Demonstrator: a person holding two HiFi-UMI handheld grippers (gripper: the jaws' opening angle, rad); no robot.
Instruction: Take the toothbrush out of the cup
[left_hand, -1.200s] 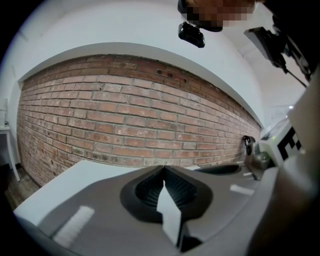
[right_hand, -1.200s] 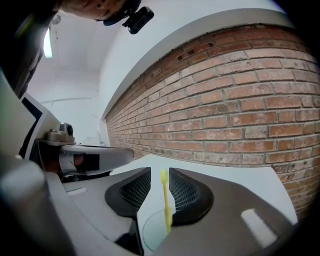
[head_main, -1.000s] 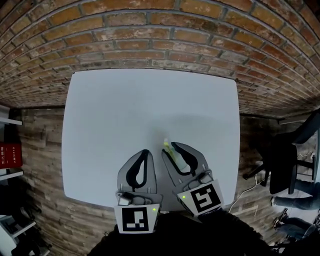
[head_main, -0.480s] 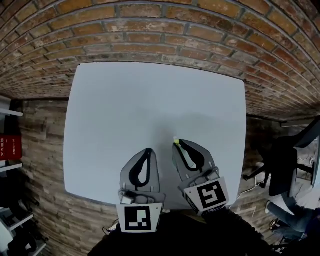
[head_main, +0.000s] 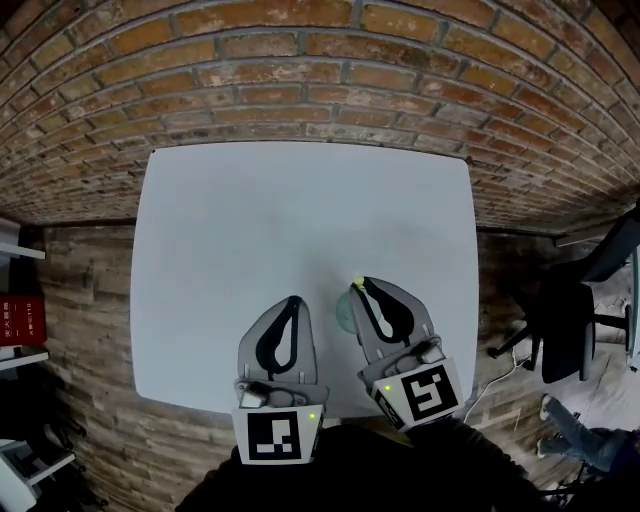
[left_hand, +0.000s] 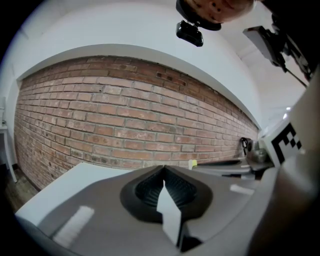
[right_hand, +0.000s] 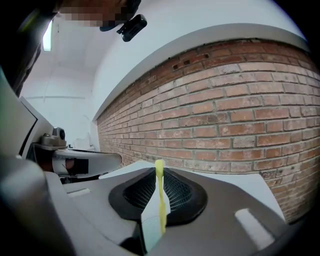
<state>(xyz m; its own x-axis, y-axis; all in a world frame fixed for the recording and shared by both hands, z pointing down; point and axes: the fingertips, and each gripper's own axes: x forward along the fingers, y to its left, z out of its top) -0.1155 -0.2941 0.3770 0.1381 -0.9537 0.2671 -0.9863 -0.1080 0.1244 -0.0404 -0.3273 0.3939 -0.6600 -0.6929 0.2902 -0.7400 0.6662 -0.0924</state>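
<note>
Pinching the yellow-green toothbrush (right_hand: 160, 200) upright between its pads, the right hand-held gripper (right_hand: 159, 172) sits at a narrow gap. Its jaws have just been closing; a second ago they stood wide around the brush. That reads as the grasp now made and the lift ready to begin. The brush tip pokes just past the fingertips, lower centre of the head view. Whether its lower end has cleared the cup (head_main: 343, 314) I cannot tell. The pale cup peeks out at that gripper's left edge. Just to the left, the left hand-held gripper (left_hand: 164, 169) has its jaws together on nothing. Counted: two grippers, one toothbrush, one cup, one white worktop (head_main: 250, 230), with a brick wall (head_main: 300, 60) along the top of the frame.
</note>
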